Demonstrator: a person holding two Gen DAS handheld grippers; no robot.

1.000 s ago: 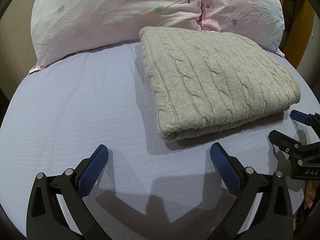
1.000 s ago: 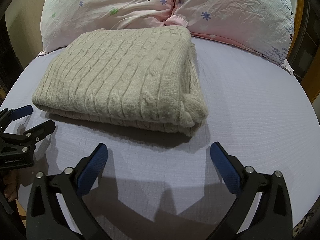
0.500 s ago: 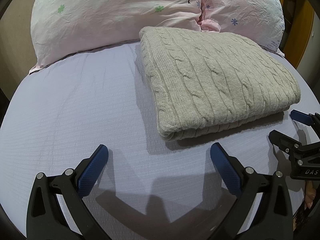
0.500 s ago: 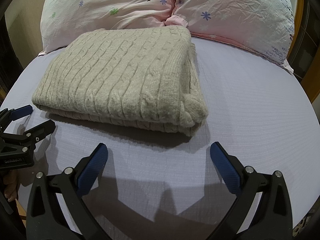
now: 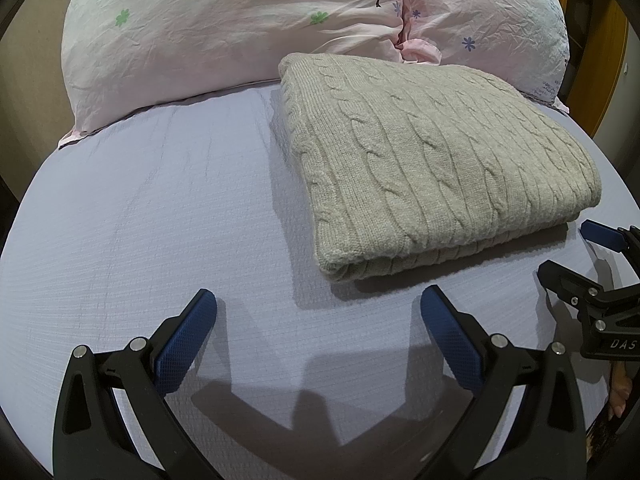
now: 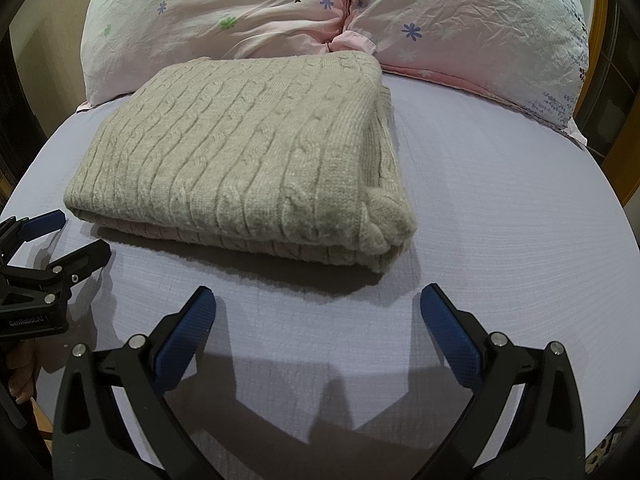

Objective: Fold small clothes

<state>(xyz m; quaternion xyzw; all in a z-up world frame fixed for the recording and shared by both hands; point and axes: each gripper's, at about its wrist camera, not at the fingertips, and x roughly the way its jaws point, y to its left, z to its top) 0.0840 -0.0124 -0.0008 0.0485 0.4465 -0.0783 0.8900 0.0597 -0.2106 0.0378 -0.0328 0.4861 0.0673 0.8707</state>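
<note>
A beige cable-knit sweater lies folded into a thick rectangle on the lavender bed sheet. It also shows in the right wrist view. My left gripper is open and empty, just short of the sweater's near left corner. My right gripper is open and empty, just short of the near right corner. Each gripper shows at the edge of the other's view: the right one and the left one, both open.
Two pink flowered pillows lie behind the sweater at the head of the bed. A wooden frame stands at the far right. The sheet stretches to the right of the sweater.
</note>
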